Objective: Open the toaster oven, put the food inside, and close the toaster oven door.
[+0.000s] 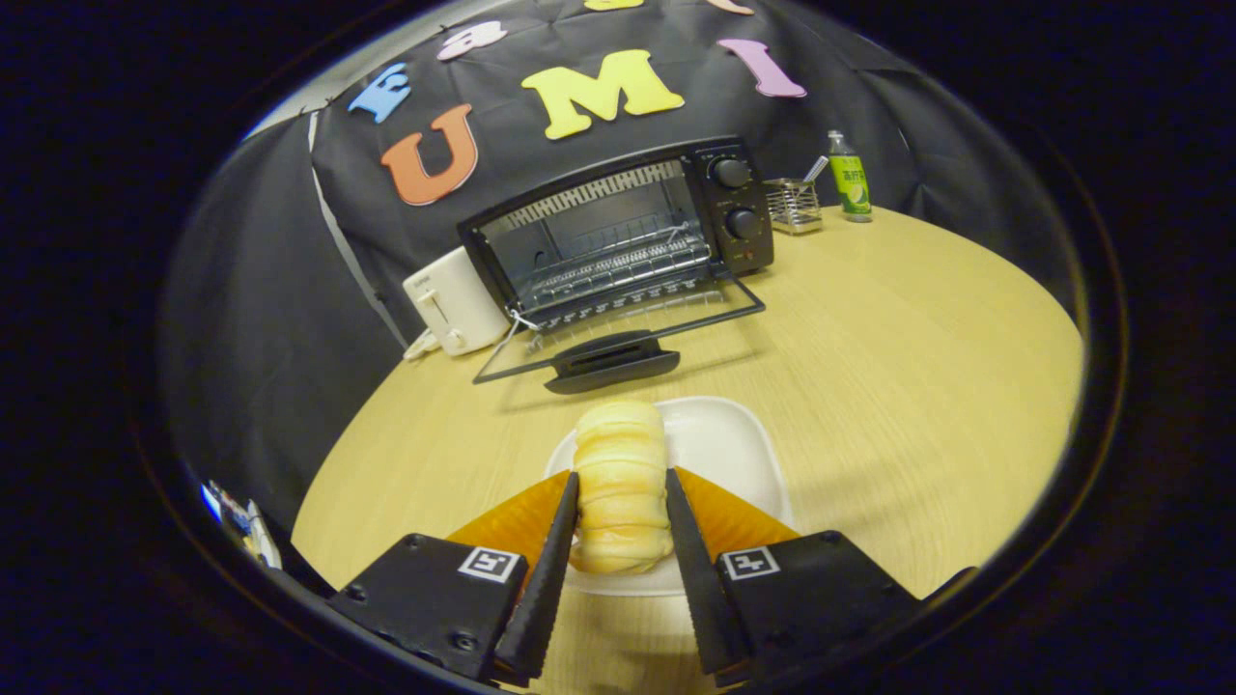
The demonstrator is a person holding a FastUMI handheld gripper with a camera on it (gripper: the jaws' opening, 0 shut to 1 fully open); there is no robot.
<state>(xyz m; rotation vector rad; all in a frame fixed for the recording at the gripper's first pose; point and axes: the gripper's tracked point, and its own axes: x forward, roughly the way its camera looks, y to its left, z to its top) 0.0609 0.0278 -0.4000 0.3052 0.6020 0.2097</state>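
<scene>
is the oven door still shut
No, the oven door lies folded down flat toward the plate, while the gripper fingers clasp the bread.

A white toaster, wire basket and green bottle stand on the wooden table.

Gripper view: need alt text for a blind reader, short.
The gripper is shut on a bread roll over a white plate on a wooden table. Beyond them, a black toaster oven stands with its door folded down open.
</scene>
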